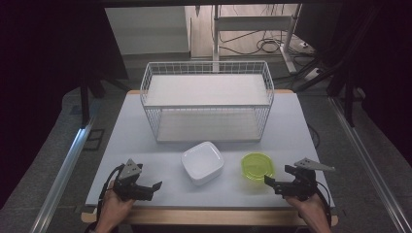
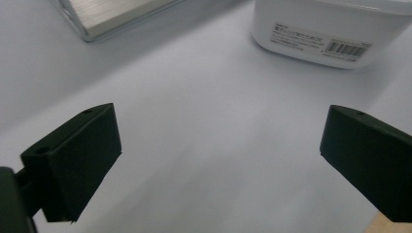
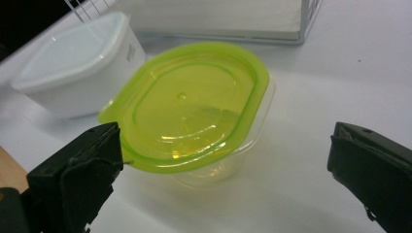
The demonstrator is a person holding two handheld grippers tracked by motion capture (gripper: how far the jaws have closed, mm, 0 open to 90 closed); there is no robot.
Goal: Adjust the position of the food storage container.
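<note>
My right gripper (image 1: 278, 185) sat at the lower right of the high view, jaws spread wide and holding nothing. Its own view looked straight at the tub with the green lid (image 3: 187, 104), which stood between the jaws but clear of both, though the left one came very close to the lid's rim. My left gripper (image 1: 147, 189), at the lower left of the high view, was likewise released and empty, with only bare table (image 2: 209, 145) between its jaws.

In the high view the green-lidded tub (image 1: 257, 166) stood right of centre near the bottom, the white box (image 1: 202, 162) just left of it, and the wire basket (image 1: 207, 73) behind both, in the upper middle.

I judged the work barely begun: nothing was gripped or lifted, and both containers stood on the table outside the basket. The grasp on the tub was still to come.

The right gripper view showed the tub's clear wall under the lid. The left gripper view showed a label with a barcode (image 2: 346, 49) on the white box's side.
</note>
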